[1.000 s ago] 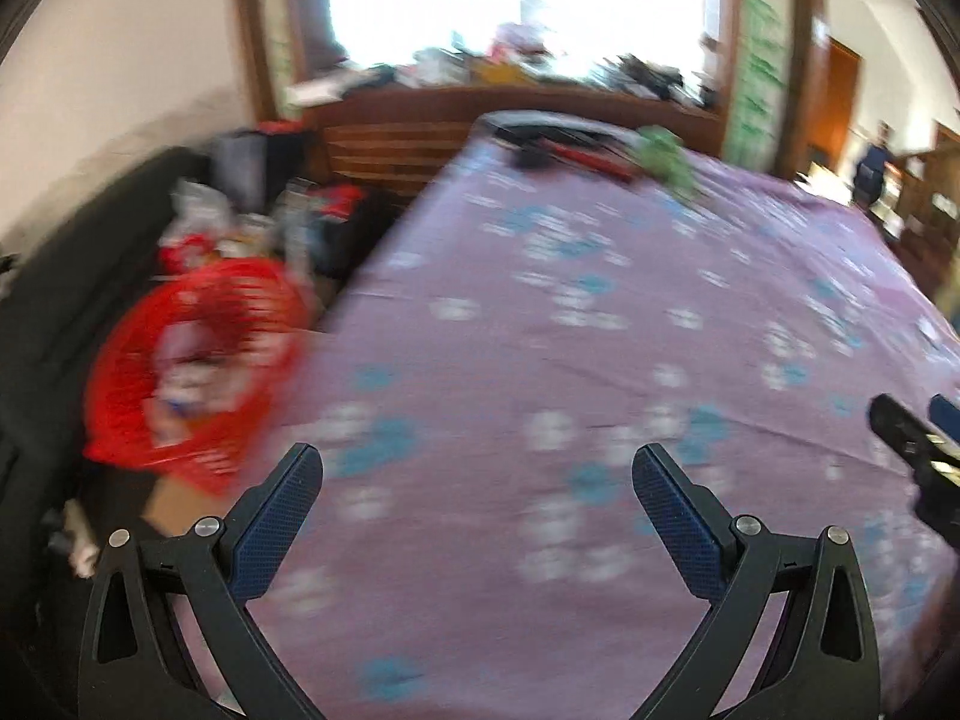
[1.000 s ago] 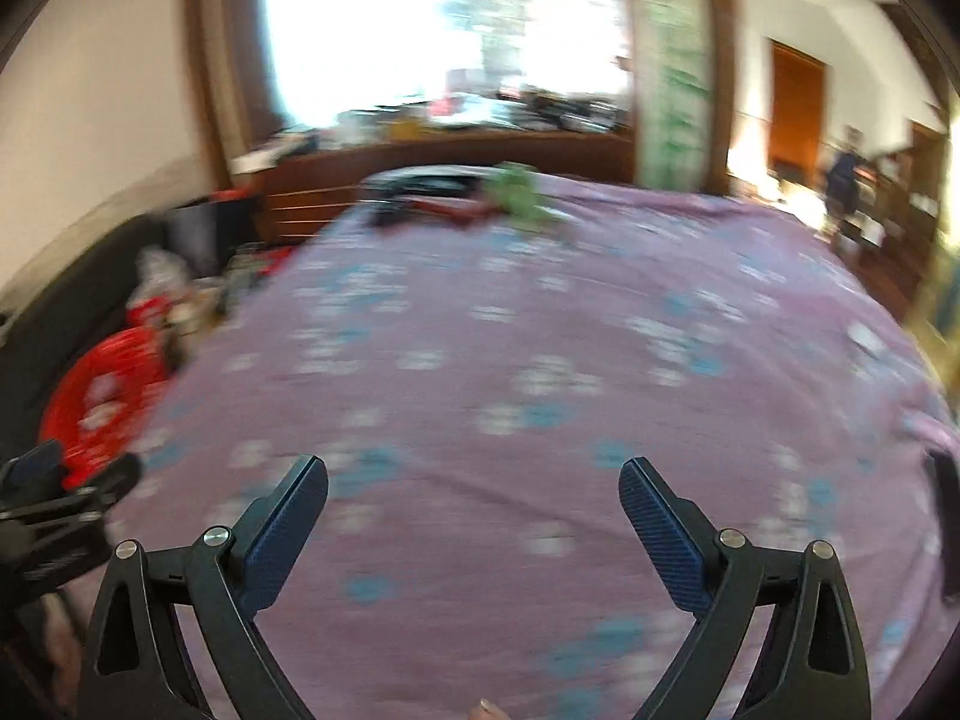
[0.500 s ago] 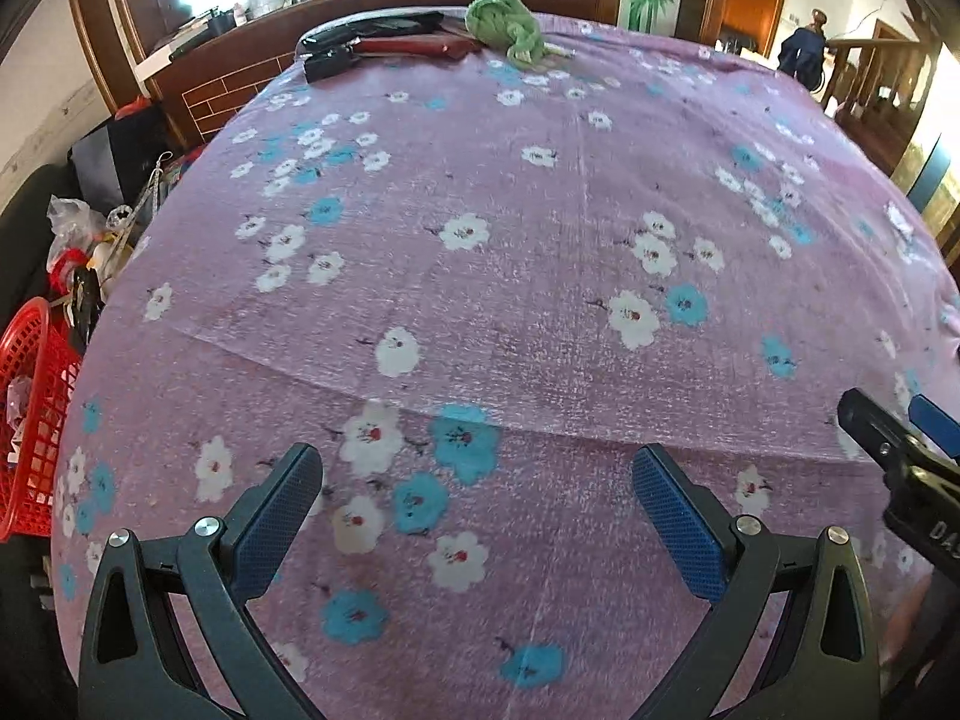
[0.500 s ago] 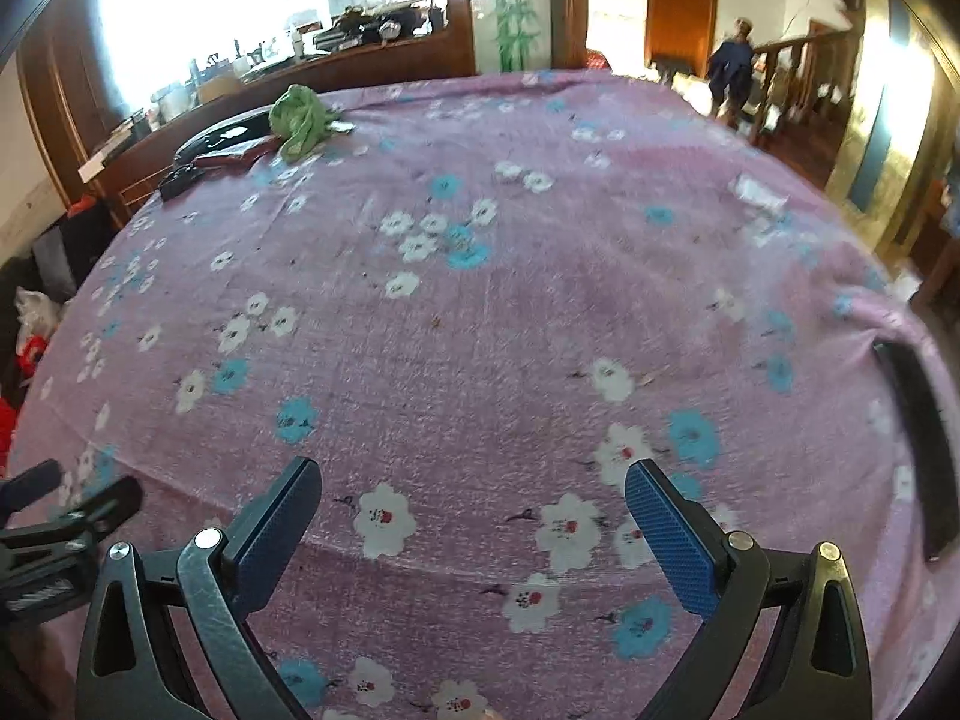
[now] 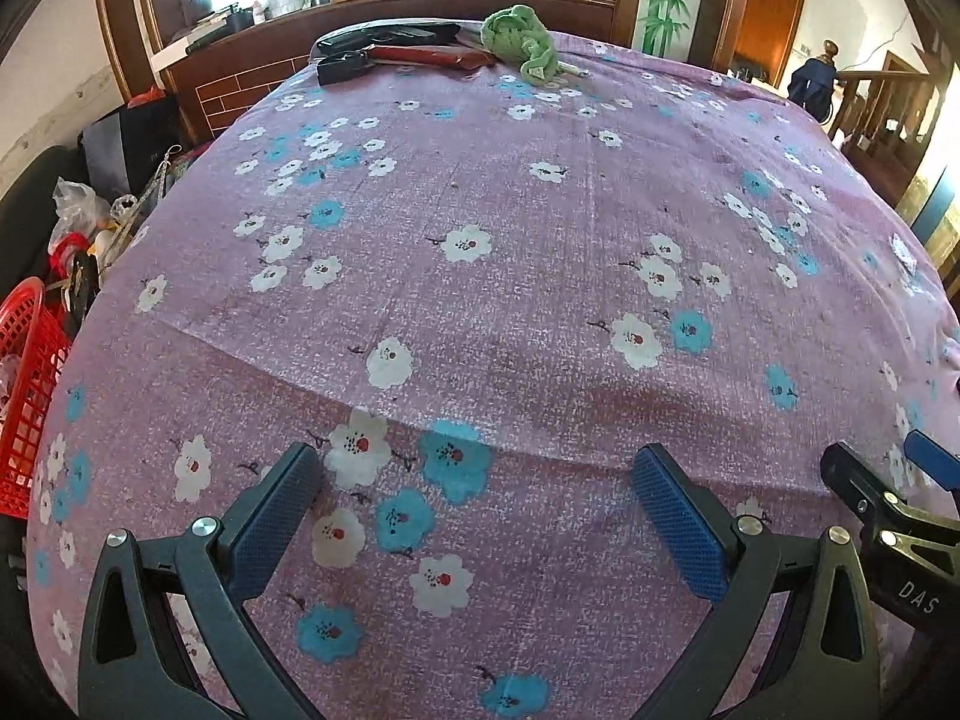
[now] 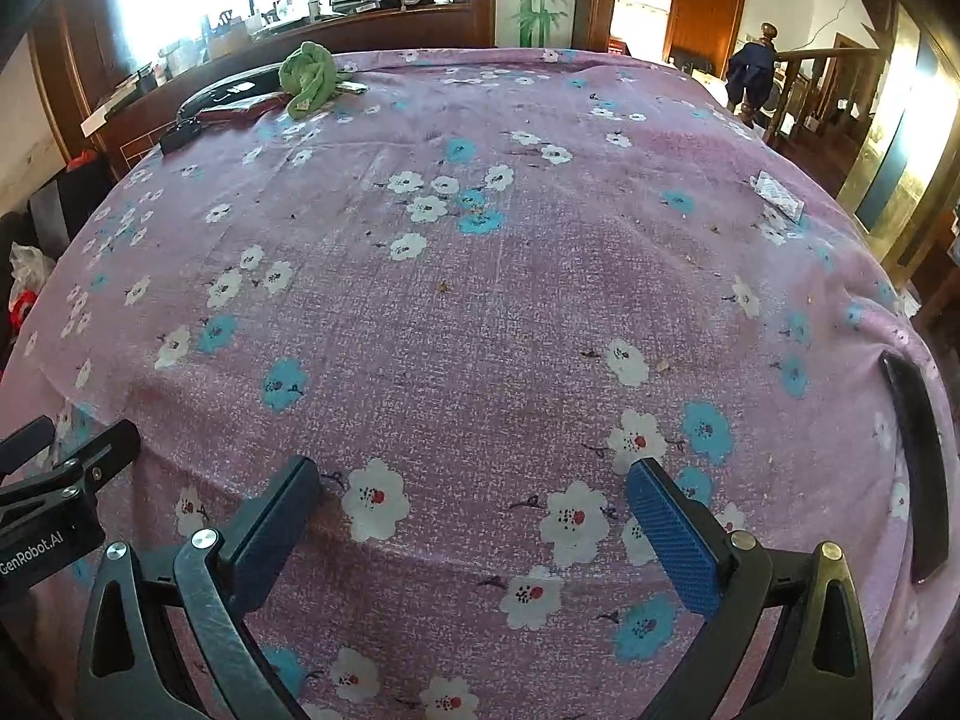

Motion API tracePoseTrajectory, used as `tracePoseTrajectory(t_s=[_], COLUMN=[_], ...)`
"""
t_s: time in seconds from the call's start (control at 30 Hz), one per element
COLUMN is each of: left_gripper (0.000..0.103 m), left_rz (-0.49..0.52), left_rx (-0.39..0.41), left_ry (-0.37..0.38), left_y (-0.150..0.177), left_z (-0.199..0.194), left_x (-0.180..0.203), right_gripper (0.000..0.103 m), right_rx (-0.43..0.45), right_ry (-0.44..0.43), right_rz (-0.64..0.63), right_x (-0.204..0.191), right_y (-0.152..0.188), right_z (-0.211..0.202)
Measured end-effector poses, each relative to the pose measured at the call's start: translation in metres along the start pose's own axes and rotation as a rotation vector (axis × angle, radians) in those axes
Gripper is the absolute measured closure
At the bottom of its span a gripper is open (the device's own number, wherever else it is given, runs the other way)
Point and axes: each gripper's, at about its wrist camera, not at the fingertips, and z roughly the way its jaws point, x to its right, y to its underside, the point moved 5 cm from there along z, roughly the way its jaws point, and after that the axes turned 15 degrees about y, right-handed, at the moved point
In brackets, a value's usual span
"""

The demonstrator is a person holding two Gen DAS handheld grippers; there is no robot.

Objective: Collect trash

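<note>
- Here, the left claw (image 5: pixel 477 516) gapes wide, empty, over the flowered counter (image 5: pixel 540 312); the right claw (image 6: pixel 474 516) likewise
- Small white wrapper (image 6: pixel 779 196) near the counter's right edge; red basket (image 5: pixel 27 384) beside its left

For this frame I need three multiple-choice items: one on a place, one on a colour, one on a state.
1. Where does the green cloth lie?
A. at the far end of the table, beside the dark flat things
B. in the red basket
C. between the fingers of the right hand-held gripper

2. What colour is the basket off the table's left edge?
A. blue
B. red
C. white

3. How do the left hand-held gripper and the right hand-held gripper stand?
A. both shut on trash
B. left shut, right open
C. both open and holding nothing

Key: 1 A, as the cloth sits far off by the wooden ledge; 2 B, as its mesh wall is red; 3 C, as only the flowered tablecloth shows between each pair of fingers.
</note>
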Motion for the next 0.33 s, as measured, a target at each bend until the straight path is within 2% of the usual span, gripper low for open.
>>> tracePoseTrajectory(t_s=[0.33], left_gripper=[0.0], left_rz=[0.0], left_rx=[0.0], left_ry=[0.0], left_y=[-0.0003], left_z=[0.0002], left_x=[0.0004], right_gripper=[0.0], right_rx=[0.0], right_ry=[0.0], right_rz=[0.0], right_x=[0.0], right_y=[0.0], right_z=[0.0001])
